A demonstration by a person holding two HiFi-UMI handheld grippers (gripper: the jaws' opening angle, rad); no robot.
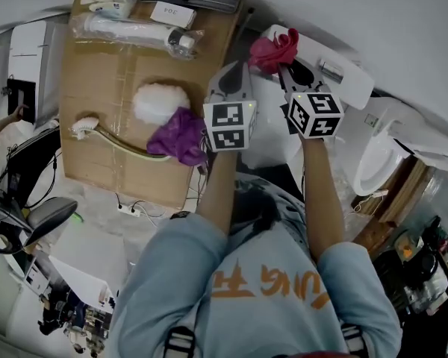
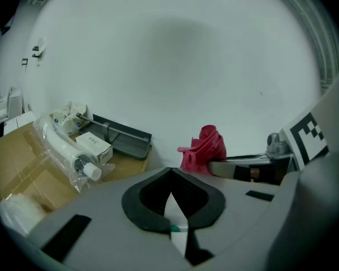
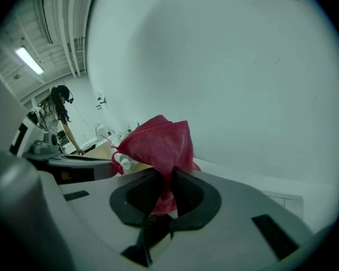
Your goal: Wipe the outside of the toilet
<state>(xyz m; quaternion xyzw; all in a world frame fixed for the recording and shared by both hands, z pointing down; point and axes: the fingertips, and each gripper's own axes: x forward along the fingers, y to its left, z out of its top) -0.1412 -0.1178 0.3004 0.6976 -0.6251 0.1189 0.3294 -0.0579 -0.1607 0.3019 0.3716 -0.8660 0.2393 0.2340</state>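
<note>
Cardboard-topped table (image 1: pixel 97 88) at left, white toilet (image 1: pixel 355 80) at right.

Head view: right gripper (image 1: pixel 287 69) holds red cloth (image 1: pixel 275 51) over toilet's tank end; contact unclear. Beside it, left gripper (image 1: pixel 231 80), near purple cloth (image 1: pixel 181 134) at table edge.

Left gripper view: jaws pressed together, nothing between. Red cloth ahead to right; small box (image 2: pixel 94 145) and grey tray (image 2: pixel 121 135) on table at left.

Right gripper view: jaws clamped on red cloth, bunched folds standing above them. White wall (image 3: pixel 226 66) behind.
</note>
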